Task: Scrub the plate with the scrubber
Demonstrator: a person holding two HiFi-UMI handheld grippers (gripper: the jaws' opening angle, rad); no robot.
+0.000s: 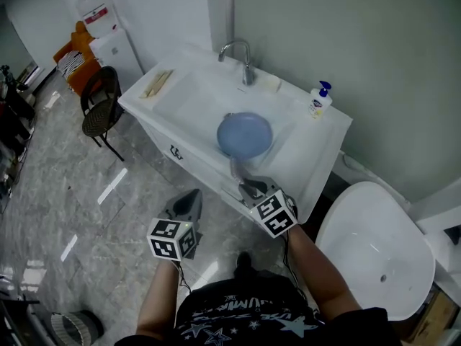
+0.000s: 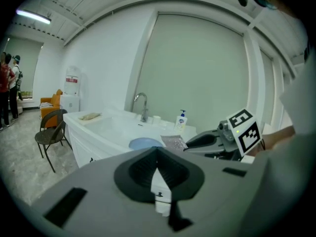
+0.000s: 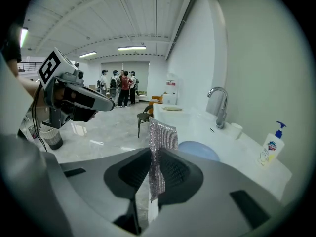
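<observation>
Open grey marbled floor (image 1: 79, 193) is left before the long white sink counter (image 1: 320, 143), near whose front edge the round blue plate (image 1: 245, 134) is set. The left gripper (image 1: 191, 199) is held shut and empty over the floor; the right gripper (image 1: 247, 186) is clamped on the silvery mesh scrubber (image 3: 158, 147), just short of the plate. A distant group of people (image 3: 118, 85) is shown only in the right gripper view.

The head view looks steeply down from above the person, who stands off the worktop's (image 1: 324, 132) front edge. Each gripper view sits low, close behind its own jaws. The left gripper's (image 1: 189, 202) view faces across the worktop toward the wall, and the right gripper's (image 1: 241, 182) view looks along the front edge. All three share the plate (image 1: 245, 134), tap (image 1: 241, 56) and soap bottle (image 1: 319, 99).
</observation>
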